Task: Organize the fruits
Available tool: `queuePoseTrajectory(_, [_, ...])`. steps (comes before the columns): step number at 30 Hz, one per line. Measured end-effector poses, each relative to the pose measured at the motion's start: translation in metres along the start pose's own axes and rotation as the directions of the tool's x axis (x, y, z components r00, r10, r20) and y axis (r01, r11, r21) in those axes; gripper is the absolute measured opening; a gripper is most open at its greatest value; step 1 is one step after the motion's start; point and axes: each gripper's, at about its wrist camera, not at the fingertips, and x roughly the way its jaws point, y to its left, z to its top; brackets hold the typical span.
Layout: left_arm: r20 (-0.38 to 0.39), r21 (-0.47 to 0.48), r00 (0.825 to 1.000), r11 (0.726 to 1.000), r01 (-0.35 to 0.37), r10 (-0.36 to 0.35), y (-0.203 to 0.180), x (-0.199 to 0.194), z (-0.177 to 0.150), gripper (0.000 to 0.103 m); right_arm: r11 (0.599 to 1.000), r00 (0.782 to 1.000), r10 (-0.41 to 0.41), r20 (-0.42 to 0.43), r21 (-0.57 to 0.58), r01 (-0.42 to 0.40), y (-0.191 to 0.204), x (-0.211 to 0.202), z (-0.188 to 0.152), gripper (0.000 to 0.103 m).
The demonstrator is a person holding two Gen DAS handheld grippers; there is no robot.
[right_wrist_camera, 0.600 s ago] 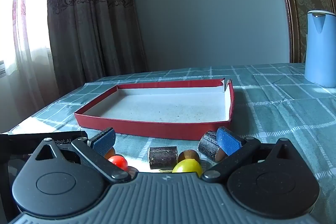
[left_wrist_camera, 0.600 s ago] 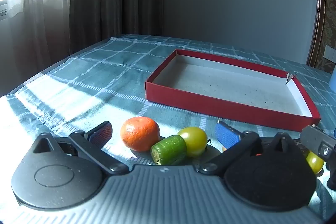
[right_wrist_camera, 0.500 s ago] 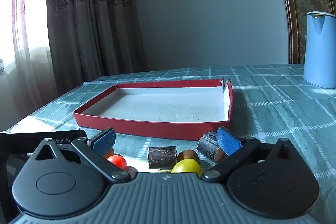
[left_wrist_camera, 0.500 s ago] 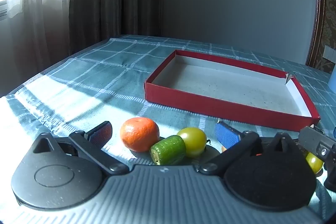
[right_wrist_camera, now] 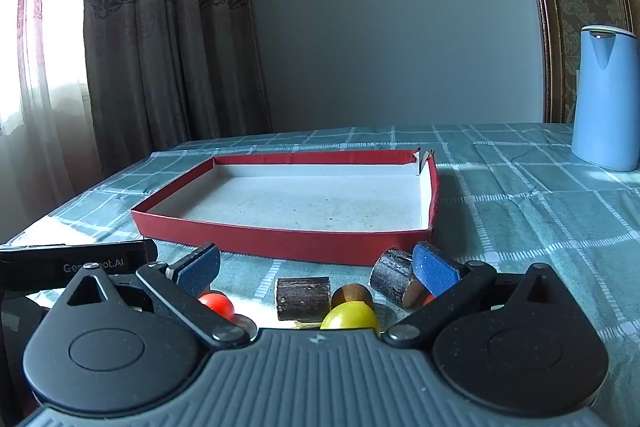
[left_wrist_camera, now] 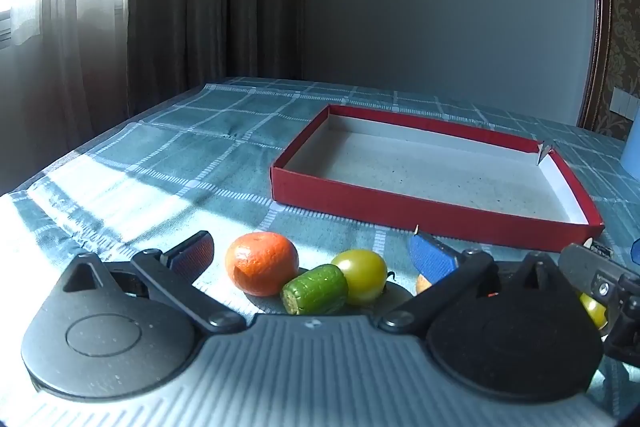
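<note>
Left tool [left_wrist_camera: 310, 253] stood wide open, holding nothing, low over the table [left_wrist_camera: 160, 163]. Between its fingers lay an orange [left_wrist_camera: 261, 263], a green piece [left_wrist_camera: 315, 289] touching it, and a yellow tomato [left_wrist_camera: 362, 282] touching the green piece. All three sat on the cloth, near the front wall of the red box [left_wrist_camera: 432, 215] but outside it.

Right tool [right_wrist_camera: 316, 267] was likewise wide open and empty. Ahead of it: a red tomato [right_wrist_camera: 216, 303] by the left finger, a dark log piece [right_wrist_camera: 303, 298], a brown ball [right_wrist_camera: 351, 294], a second yellow tomato [right_wrist_camera: 350, 317], and another log piece [right_wrist_camera: 394, 282] against the right finger.

Handling, as judged:
- Orange: light, firm, dimpled skin; should grip well across its middle.
- Tomatoes: smooth, soft, prone to roll or split; a light squeeze at the widest part.
- Green piece: probably cucumber, though too small to be sure; stiff, best taken across its round sides, not the cut ends.
- Log pieces: rigid, rough, easy.

Box: shallow, white floor bare, one far corner torn open. Nothing was in it. A blue jug [right_wrist_camera: 606, 99] stood well apart on the right.
</note>
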Motion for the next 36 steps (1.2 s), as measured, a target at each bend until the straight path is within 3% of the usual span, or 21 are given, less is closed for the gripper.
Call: queuePoseTrajectory(36, [0.010,0.000,1.000,1.000,-0.003,0.003,0.002,0.000,-0.005,0.103,0.997,0.997,-0.072,0.001,-0.015,0.072,0.002,-0.001,0.000,0.103])
